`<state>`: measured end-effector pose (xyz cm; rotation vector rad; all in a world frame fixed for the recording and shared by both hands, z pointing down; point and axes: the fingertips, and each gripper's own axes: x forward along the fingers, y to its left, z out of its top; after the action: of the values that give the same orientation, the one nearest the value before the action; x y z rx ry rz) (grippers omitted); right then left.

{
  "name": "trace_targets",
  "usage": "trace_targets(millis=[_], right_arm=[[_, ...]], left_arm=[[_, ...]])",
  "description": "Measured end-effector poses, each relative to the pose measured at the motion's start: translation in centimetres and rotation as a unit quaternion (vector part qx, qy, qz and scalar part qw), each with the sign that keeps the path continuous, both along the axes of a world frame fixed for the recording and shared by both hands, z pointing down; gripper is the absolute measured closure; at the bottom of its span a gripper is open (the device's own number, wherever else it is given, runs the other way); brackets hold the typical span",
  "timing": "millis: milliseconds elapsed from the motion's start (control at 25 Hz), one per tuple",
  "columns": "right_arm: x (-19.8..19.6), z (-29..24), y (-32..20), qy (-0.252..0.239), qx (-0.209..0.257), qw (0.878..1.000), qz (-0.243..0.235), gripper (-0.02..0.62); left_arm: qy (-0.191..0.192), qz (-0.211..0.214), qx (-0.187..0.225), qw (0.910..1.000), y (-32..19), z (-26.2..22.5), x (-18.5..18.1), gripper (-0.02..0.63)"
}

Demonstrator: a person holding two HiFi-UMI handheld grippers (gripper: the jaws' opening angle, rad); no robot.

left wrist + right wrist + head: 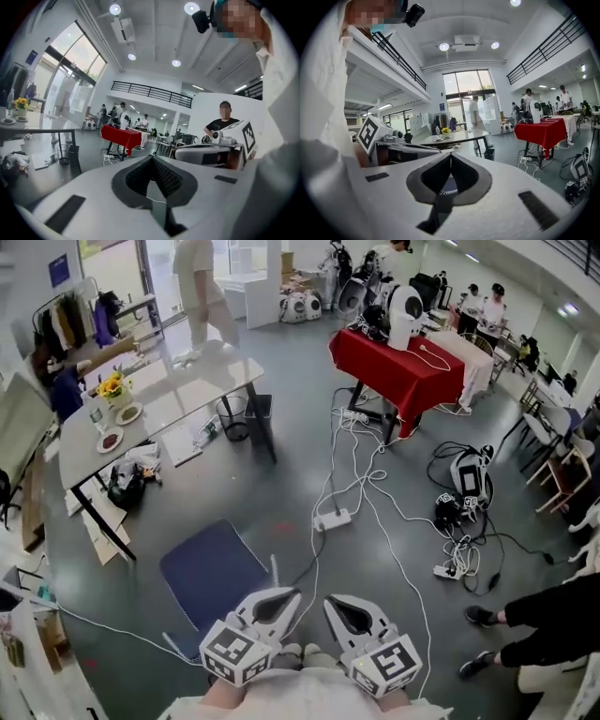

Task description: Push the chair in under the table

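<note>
A chair with a dark blue seat stands on the grey floor, pulled well away from the long grey table at the upper left. My left gripper and right gripper are held side by side close to the body, just right of the chair's seat and apart from it. Both are shut with nothing between the jaws. In the left gripper view the left gripper points across the room toward a red-clothed table. In the right gripper view the right gripper faces the grey table.
White cables and a power strip trail over the floor right of the chair. A red-clothed table stands behind them. A waste bin sits under the grey table, a black bag by its leg. A person's legs reach in at right.
</note>
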<state>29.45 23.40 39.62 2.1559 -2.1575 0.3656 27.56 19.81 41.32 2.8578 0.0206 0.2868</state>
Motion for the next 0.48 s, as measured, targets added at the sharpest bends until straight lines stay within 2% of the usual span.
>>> trace_targets(millis=[240, 480], right_arm=[[0.4, 0.1, 0.2, -0.002, -0.006, 0.998, -0.07, 0.592], [-1.2, 0.3, -1.3, -0.01, -0.003, 0.988, -0.156, 0.592]], left_arm=[[-0.002, -0.094, -0.002, 0.9955, -0.4, 0.1, -1.2, 0.592], [-0.009, -0.18, -0.001, 0.9836, -0.7, 0.2, -3.7, 0.592]])
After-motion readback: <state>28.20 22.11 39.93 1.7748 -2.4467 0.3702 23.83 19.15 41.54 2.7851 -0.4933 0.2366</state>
